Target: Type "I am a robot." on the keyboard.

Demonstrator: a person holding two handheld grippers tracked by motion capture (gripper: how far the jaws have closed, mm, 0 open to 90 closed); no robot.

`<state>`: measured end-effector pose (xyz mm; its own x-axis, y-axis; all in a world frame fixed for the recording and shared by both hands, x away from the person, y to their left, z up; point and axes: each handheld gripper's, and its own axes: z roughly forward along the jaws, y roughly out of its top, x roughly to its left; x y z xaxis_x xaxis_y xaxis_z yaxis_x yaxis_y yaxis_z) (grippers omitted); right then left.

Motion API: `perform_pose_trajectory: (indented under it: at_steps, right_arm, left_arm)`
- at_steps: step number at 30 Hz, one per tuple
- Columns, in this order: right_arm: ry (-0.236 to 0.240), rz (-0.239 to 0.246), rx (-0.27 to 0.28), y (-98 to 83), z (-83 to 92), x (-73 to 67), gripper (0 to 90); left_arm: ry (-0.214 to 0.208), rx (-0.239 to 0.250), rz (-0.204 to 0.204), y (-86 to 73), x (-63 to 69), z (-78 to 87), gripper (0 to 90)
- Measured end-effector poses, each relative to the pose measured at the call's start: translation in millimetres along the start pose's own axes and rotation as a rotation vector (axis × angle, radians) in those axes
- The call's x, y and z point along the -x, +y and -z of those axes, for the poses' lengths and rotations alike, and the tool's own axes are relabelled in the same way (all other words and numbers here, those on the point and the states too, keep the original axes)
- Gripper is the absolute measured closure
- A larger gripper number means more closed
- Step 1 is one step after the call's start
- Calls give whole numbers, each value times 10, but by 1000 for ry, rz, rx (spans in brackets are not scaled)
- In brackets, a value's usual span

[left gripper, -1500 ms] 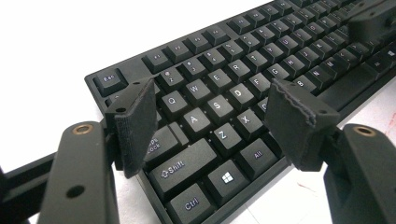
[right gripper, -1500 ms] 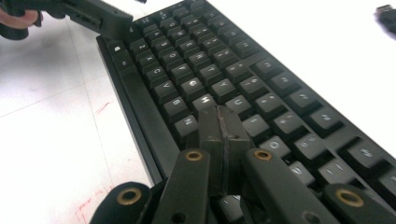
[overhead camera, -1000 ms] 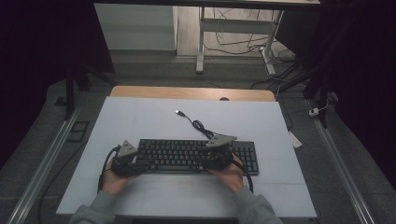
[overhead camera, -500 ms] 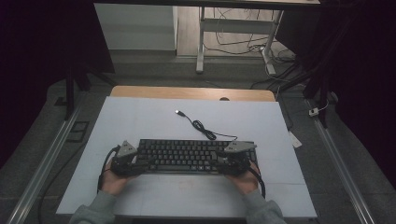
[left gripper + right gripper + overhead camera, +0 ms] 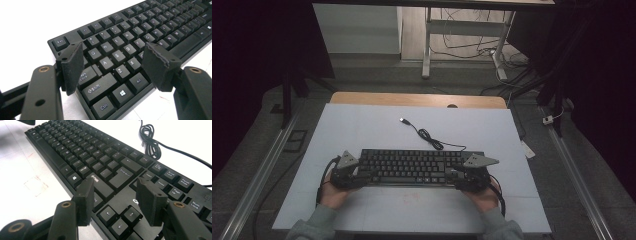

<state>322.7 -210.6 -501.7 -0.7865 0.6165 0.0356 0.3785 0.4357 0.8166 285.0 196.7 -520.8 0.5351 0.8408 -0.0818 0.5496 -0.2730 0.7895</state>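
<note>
- My left gripper (image 5: 111,62) is at the near-left end of the black full-size plastic keyboard (image 5: 421,166), jaws spread wide over the Caps Lock/Shift/Z corner, holding nothing. Pads look just above the keys; can't tell if they touch.
- My right gripper (image 5: 115,203) is at the near-right end, jaws apart about a few keycaps wide over the arrow-key block, also holding nothing.
- Progress, my read: both grippers staged at opposite ends, no grasp made. Closing on the ends and any lift or shift are not yet done (so early stage).
- Keyboard sits flat on the white table sheet (image 5: 362,125), near my edge, roughly centred.
- Long axis runs left-right, parallel to the table's near edge. Key legends face me: Esc end at my left, Num Lock end at my right.
- Farther off, its thin black USB cable (image 5: 427,135) leaves the back edge, loosely coiled, plug lying free toward the far side.
</note>
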Motion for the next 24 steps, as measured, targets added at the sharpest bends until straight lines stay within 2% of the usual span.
perform_pose_trajectory:
  at_steps: [3,7,16,20,24]
  right_arm:
    - [1,6,-6,5,-23,-1,489]
    - [1,22,-12,18,-55,-9,486]
    - [1,12,-3,17,-55,29,486]
    - [-3,17,-8,17,-57,31,485]
    - [-3,20,-16,19,-60,22,484]
  left_arm:
    - [-8,4,-4,8,24,8,333]
    - [-57,12,9,35,64,30,334]
    - [-89,-23,1,70,149,-9,348]
    - [-111,-21,-3,93,214,-17,394]
    - [-132,-19,-12,129,292,-45,507]
